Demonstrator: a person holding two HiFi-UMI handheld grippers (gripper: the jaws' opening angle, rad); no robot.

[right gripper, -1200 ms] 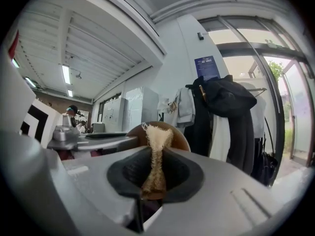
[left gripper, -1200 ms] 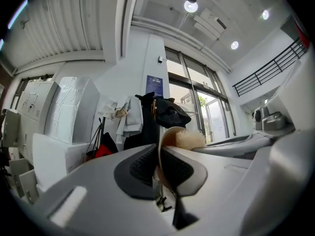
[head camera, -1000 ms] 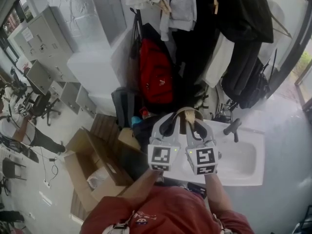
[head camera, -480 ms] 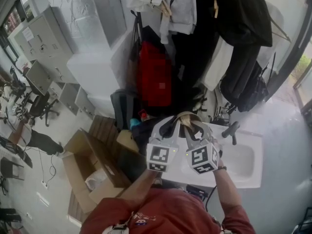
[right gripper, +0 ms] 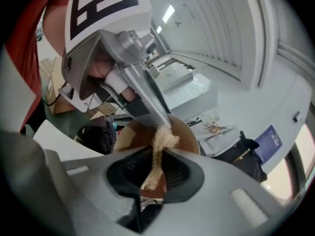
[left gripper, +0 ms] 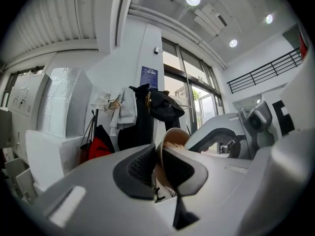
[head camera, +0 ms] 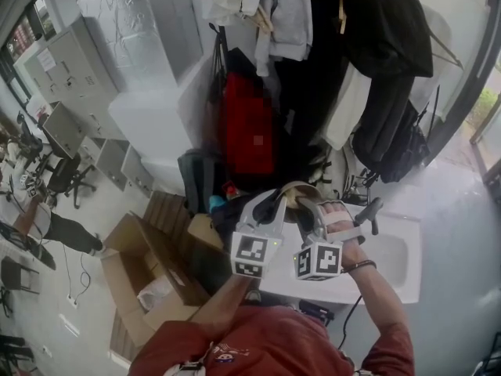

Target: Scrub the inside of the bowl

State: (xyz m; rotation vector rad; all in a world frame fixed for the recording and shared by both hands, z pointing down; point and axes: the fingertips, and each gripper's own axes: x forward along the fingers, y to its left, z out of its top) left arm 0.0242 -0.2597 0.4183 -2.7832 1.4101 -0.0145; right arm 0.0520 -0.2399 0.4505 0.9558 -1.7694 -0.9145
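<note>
Right gripper view shows it nearest: the right gripper [right gripper: 160,150] is clenched on a beige scrubber [right gripper: 164,136], a strip pinched between the pads [right gripper: 177,171] and poking out forward along the jaws
— And the bowl?
— Straight ahead of that tuft. The brown bowl [right gripper: 133,135] is tipped with its mouth toward the right gripper, so the scrubber's tip is inside it and looks to touch the inner wall
— Who's holding it tipped?
— The left gripper [left gripper: 158,149], coming in from the left side. Its jaws have just been easing apart a little, yet the bowl's wall stands between them, one jaw inside, one outside, and both look pressed on it
— Do they meet?
— Nearly; the left one's inner finger [right gripper: 152,104] comes over the rim just beside the scrubber. I'd reckon the next stroke has to run round the inner wall away from that finger, a job for the right hand
— Beyond them?
— From the head view, the white sink [head camera: 395,261] lies under both, with coats [head camera: 383,22] hanging further back
</note>
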